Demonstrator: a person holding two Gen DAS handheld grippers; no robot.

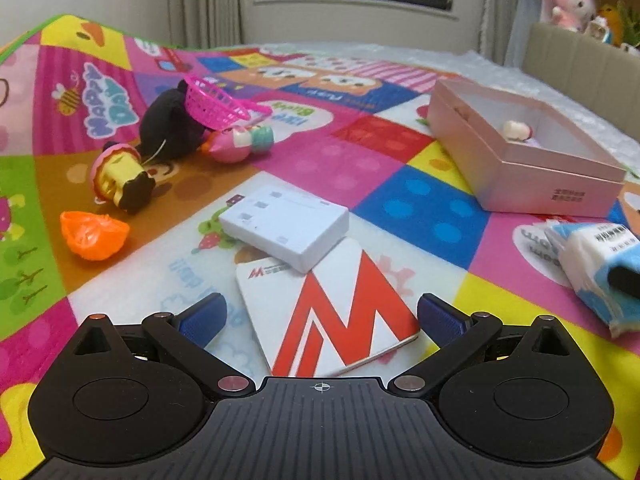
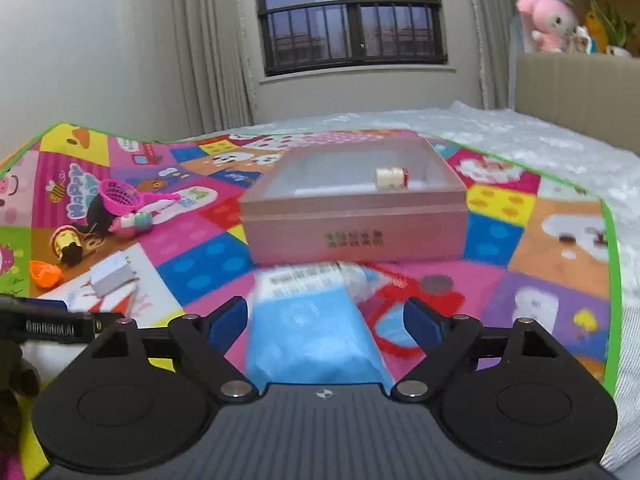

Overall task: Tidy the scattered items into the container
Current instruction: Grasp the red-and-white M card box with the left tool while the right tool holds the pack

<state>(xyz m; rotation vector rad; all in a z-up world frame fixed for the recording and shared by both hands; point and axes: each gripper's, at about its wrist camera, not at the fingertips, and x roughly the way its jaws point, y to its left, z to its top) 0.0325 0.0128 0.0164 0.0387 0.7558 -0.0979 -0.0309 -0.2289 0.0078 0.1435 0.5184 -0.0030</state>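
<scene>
In the left wrist view my left gripper (image 1: 322, 316) stands open over a white-and-red booklet (image 1: 340, 312), and a white box (image 1: 284, 230) lies on the booklet's far end. The pink container (image 1: 520, 184) sits at the right with a small white toy (image 1: 516, 130) inside. In the right wrist view my right gripper (image 2: 326, 320) is open, and a blue-and-white tissue pack (image 2: 312, 328) lies between its fingers with a gap at the right pad. The container (image 2: 356, 220) stands just beyond the pack. The tissue pack (image 1: 592, 264) also shows at the right of the left wrist view.
Scattered on the colourful play mat (image 1: 420, 216) at the left are an orange piece (image 1: 94, 240), a yellow-and-pink toy (image 1: 120, 176), a black plush (image 1: 172, 128), a pink basket (image 1: 218, 104) and a pink-and-teal toy (image 1: 240, 142). A beige bed edge (image 2: 576, 84) with plush toys rises at the right.
</scene>
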